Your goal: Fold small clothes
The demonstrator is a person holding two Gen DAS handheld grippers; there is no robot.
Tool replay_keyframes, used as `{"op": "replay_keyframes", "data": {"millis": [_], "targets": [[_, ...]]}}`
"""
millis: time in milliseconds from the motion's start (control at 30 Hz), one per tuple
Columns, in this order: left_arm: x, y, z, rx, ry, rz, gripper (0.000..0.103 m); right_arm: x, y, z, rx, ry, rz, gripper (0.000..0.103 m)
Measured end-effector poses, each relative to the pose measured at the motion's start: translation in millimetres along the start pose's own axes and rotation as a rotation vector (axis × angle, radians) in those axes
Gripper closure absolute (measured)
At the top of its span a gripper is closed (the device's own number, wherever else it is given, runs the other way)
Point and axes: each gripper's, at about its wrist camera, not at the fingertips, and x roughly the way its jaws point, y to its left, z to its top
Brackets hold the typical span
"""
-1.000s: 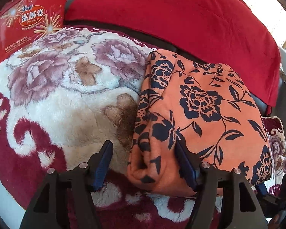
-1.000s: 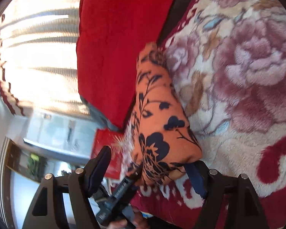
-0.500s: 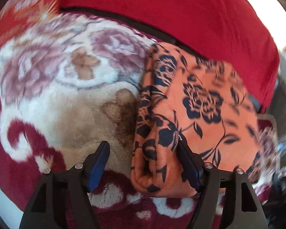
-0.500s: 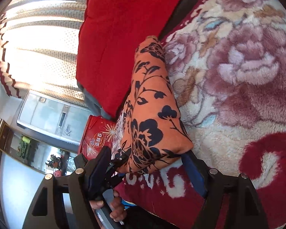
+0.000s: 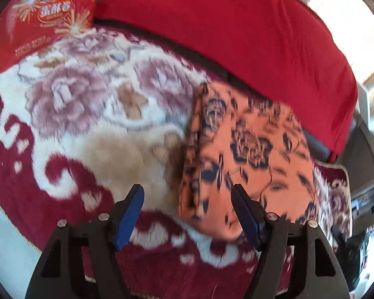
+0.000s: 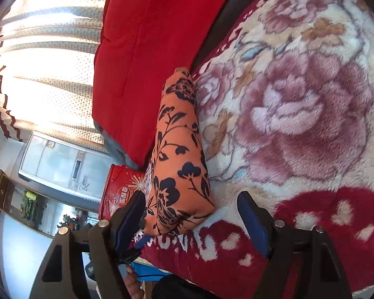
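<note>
A folded orange garment with dark blue flowers lies on the flowered plush blanket. My left gripper is open just above and in front of its near left corner, not touching it. In the right wrist view the same garment is seen edge-on as a thick bundle. My right gripper is open around its near end, with the cloth between the blue pads but not pinched.
A red quilt lies along the far side of the blanket. A red snack box stands at the far left and also shows in the right wrist view. A curtained window and a cabinet lie beyond the bed.
Both grippers have drawn back from the folded garment. The left gripper has lifted off its near corner. The garment stays in place on the blanket.
</note>
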Motion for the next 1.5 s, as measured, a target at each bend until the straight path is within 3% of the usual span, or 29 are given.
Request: {"op": "replay_keyframes", "data": {"millis": [67, 100, 133, 200, 300, 467, 733, 933, 1067, 1433, 1500], "targets": [[15.9, -3.6, -2.4, 0.041, 0.079, 0.034, 0.030, 0.3, 0.6, 0.3, -0.003, 0.005, 0.000, 0.024], [29.2, -9.5, -7.6, 0.105, 0.159, 0.068, 0.030, 1.3, 0.5, -0.1, -0.003, 0.010, 0.001, 0.024], [31.5, -13.8, -11.9, 0.142, 0.166, 0.078, 0.030, 1.9, 0.8, -0.5, -0.003, 0.015, 0.003, 0.024], [15.5, -16.6, -14.5, 0.133, 0.070, 0.056, 0.031, 5.1, 8.5, -2.2, -0.010, 0.017, 0.004, 0.024], [-1.9, -9.5, -8.9, 0.032, -0.017, -0.028, 0.030, 6.0, 12.2, -2.1, -0.020, 0.018, -0.004, 0.024], [22.9, -15.8, -12.3, 0.072, 0.078, 0.001, 0.030, 9.8, 15.4, 5.0, -0.014, 0.010, -0.004, 0.024], [28.2, -34.0, -10.1, 0.065, 0.000, -0.049, 0.028, 19.6, 19.8, 15.2, -0.046, 0.035, -0.039, 0.024], [32.3, -12.5, 2.7, -0.037, -0.154, 0.038, 0.024, 34.1, 18.4, 16.8, -0.064, 0.063, -0.066, 0.024], [47.3, 6.2, -0.7, -0.088, -0.142, 0.042, 0.024, 41.4, 15.0, 17.9, -0.079, 0.079, -0.081, 0.024], [48.9, -0.4, -5.0, -0.033, -0.130, 0.016, 0.022, 53.5, 25.9, 28.2, -0.124, 0.085, -0.113, 0.023], [51.8, -0.4, -5.4, -0.033, -0.121, 0.010, 0.018, 53.0, 25.9, 29.1, -0.126, 0.083, -0.114, 0.023]]}}
